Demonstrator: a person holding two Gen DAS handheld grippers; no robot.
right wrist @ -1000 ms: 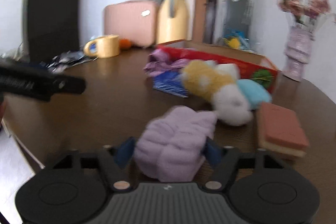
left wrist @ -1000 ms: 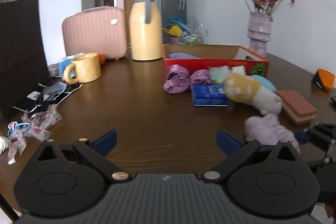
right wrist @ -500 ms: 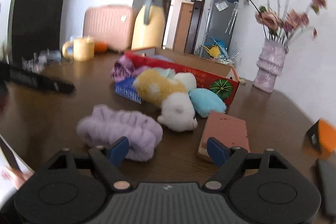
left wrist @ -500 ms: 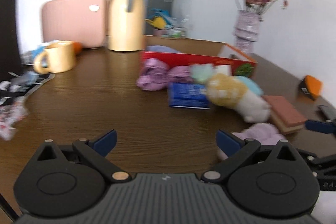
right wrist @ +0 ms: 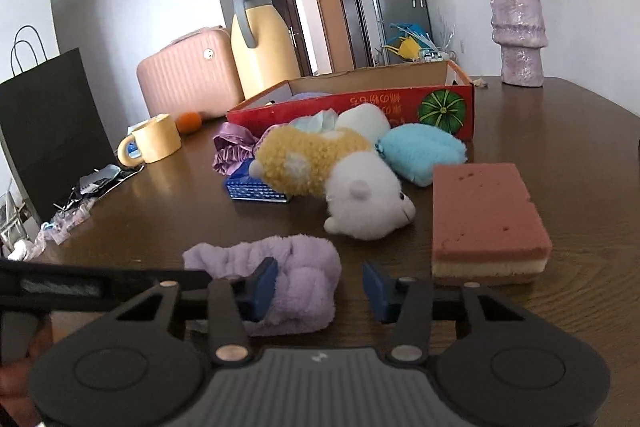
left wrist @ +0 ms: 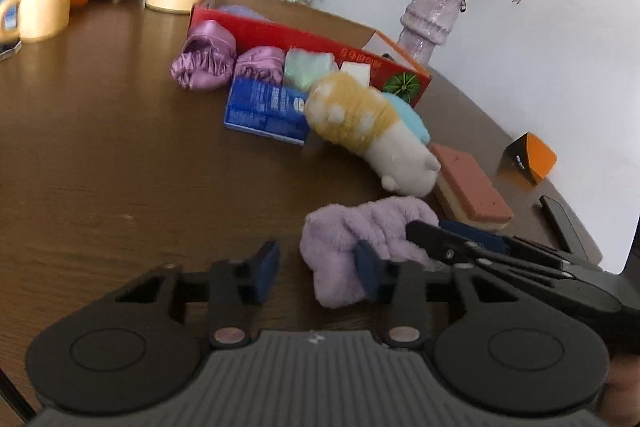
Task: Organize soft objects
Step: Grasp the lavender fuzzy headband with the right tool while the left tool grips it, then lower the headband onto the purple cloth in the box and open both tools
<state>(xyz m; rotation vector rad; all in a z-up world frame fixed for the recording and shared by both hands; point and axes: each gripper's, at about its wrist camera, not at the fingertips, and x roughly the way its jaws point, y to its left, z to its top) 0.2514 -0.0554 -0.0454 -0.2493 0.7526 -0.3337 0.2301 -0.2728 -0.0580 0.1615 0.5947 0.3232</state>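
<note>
**Both grippers at the lilac headband**

We work at a dark wooden table (right wrist: 552, 147) in a white-walled room; a doorway and a grey cabinet stand upper centre in the right wrist view.

1. Task item. The headband (right wrist: 280, 267), lilac and fluffy, lies on the table at lower centre of the right wrist view. In the left wrist view it sits lower right of centre (left wrist: 352, 227).

2. Left gripper (left wrist: 316, 267). Its jaws have just been closing and stand partly open. The right pad touches the near edge of the headband; bare table shows between the pads. We see no grip.

3. Right gripper (right wrist: 316, 285). Its jaws have just been closing and stand partly open. The left pad lies against the headband's front; part of the headband sits between the pads, while the right pad is apart from it. Whether the left pad presses, we cannot tell.

4. Other soft items. A plush toy (right wrist: 340, 179), yellow and white, lies beyond the headband. A blue cushion (right wrist: 424, 151) touches it on the right. A sponge (right wrist: 484, 215) lies at right. Purple satin bundles (left wrist: 204, 55) lie by the red box (right wrist: 440, 107).

5. Background. A mug (right wrist: 154, 139), a yellow jug (right wrist: 264, 43), a pink case (right wrist: 188, 75) and a vase (right wrist: 518, 35) stand behind.
</note>
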